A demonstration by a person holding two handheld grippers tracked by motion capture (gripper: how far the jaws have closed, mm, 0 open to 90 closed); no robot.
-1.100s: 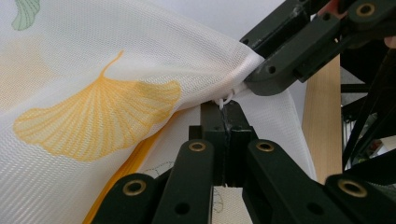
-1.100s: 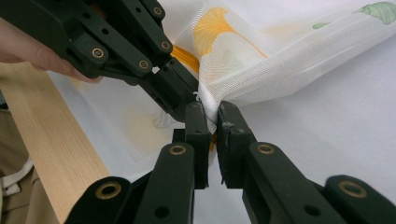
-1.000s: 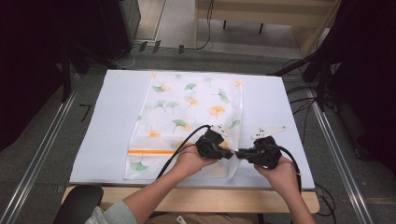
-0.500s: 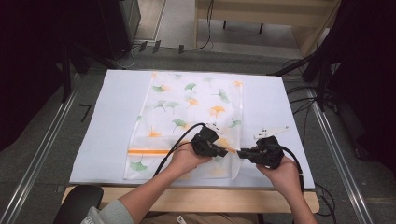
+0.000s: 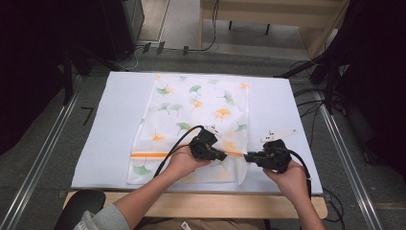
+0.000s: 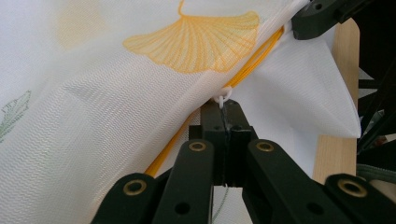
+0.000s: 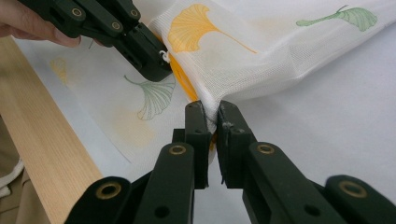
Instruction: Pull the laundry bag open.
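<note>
From the high view, the jaw tips of both grippers are too small to read, and the person's forearms are running off the bottom edge. Dark shapes are crowding both sides of the room, cables are trailing over the grey floor, and a wooden frame is standing at the far end. A white sheet [image 5: 119, 120] is covering the table [image 5: 201, 203], whose pale wooden edge is showing at the near side. The mesh bag [image 5: 191, 110], printed with ginkgo leaves, is lying flat along the middle of the sheet, an orange zipper [image 5: 148, 155] crossing it near the person's end. The left gripper [image 5: 221, 156] is resting on the bag at that zipper line, and the right gripper [image 5: 247, 156] is facing it at the bag's right edge, the two just beside each other.

In the left gripper view, the bag's near part is cut off by the frame and the zipper is half hidden under a fold of mesh. The left gripper [image 6: 227, 109] is pinching its jaws tight on the white zipper pull [image 6: 225, 95]; the other gripper's black tip is showing at the top right corner.

In the right gripper view, the mesh between the jaws is bunching, so the cloth's edge is hard to trace. The right gripper [image 7: 211, 112] is clamping narrowly on the bag's edge by the zipper end, with the left gripper [image 7: 159, 63] just beyond it, a hand [image 7: 32, 25] holding it.
</note>
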